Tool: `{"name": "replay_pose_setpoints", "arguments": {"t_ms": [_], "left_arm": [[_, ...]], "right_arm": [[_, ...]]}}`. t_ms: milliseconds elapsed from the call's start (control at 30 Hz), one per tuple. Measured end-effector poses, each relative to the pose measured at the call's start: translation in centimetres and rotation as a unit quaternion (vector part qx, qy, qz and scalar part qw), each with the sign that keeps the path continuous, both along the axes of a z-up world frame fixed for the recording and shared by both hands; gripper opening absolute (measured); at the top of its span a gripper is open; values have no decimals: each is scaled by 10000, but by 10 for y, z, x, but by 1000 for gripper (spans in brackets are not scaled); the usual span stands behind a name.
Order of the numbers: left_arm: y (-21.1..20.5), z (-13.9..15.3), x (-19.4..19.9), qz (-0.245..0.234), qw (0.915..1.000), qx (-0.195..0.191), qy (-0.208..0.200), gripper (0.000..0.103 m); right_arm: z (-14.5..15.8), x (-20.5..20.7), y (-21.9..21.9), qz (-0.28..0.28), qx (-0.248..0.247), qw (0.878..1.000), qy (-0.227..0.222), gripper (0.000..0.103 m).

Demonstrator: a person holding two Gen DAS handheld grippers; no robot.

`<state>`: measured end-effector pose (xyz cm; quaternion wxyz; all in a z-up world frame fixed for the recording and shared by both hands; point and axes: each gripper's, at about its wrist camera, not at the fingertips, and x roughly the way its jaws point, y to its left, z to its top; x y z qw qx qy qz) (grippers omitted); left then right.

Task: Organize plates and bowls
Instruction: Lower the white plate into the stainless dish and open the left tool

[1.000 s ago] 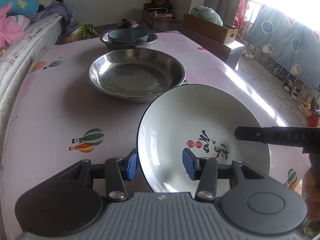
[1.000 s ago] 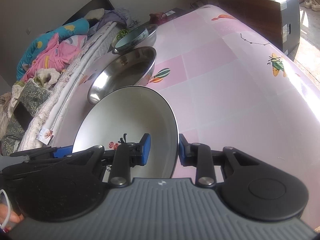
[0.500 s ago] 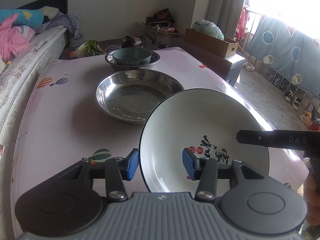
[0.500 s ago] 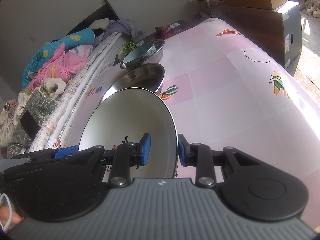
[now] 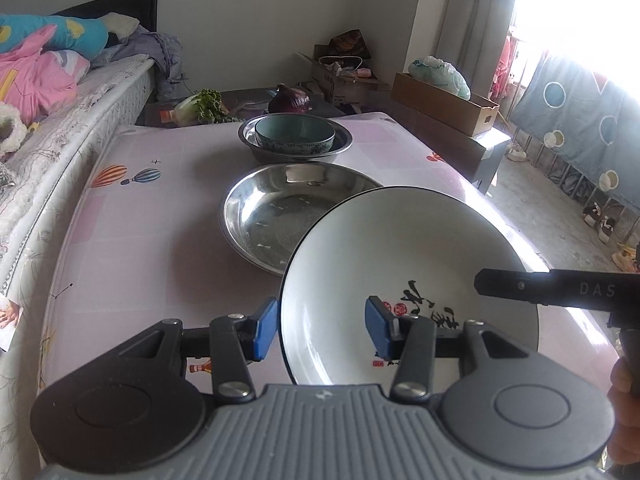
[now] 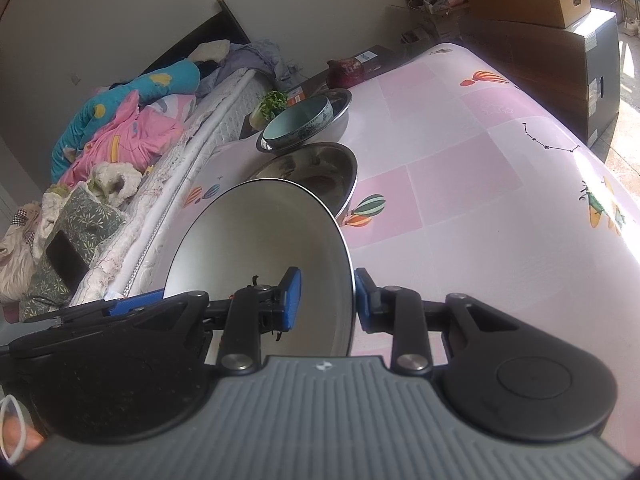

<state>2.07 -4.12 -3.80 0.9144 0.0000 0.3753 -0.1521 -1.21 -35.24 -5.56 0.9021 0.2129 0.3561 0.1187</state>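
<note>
A white deep plate (image 5: 408, 248) with a black rim and black calligraphy hangs above the pink table, held from both sides. My left gripper (image 5: 322, 330) is shut on its left rim, one blue pad outside and one inside. My right gripper (image 6: 326, 300) is shut on the opposite rim of the plate (image 6: 260, 240); its black finger (image 5: 540, 290) shows over the plate in the left wrist view. Just beyond the plate sits an empty steel basin (image 5: 260, 208). Farther back a teal bowl (image 5: 296, 132) rests inside a second steel basin (image 5: 344, 146).
The table with its pink balloon-print cloth (image 5: 140, 248) runs along a bed (image 5: 60, 128) piled with clothes on the left. Greens (image 5: 200, 106) and a purple vegetable (image 5: 290, 98) lie behind the table. A cabinet with a cardboard box (image 5: 448, 104) stands at the right.
Both grippers have risen with the plate between them, lifting it higher above the table. The steel basin now looks lower and farther from the plate. Neither grip has changed.
</note>
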Motion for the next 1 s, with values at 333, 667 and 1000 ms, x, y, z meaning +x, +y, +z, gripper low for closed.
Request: {"name": "replay_pose_setpoints", "arguments": {"t_ms": [333, 667, 1000], "left_arm": [[7, -1, 47, 208, 9997, -13, 158, 48], [7, -5, 99, 328, 9984, 66, 453, 48], [2, 4, 117, 305, 9994, 132, 94, 51]], "right_arm": [[-3, 62, 11, 109, 50, 9998, 185, 28], [-18, 133, 16, 195, 104, 9982, 562, 28], [-14, 168, 14, 159, -95, 9988, 449, 32]]}}
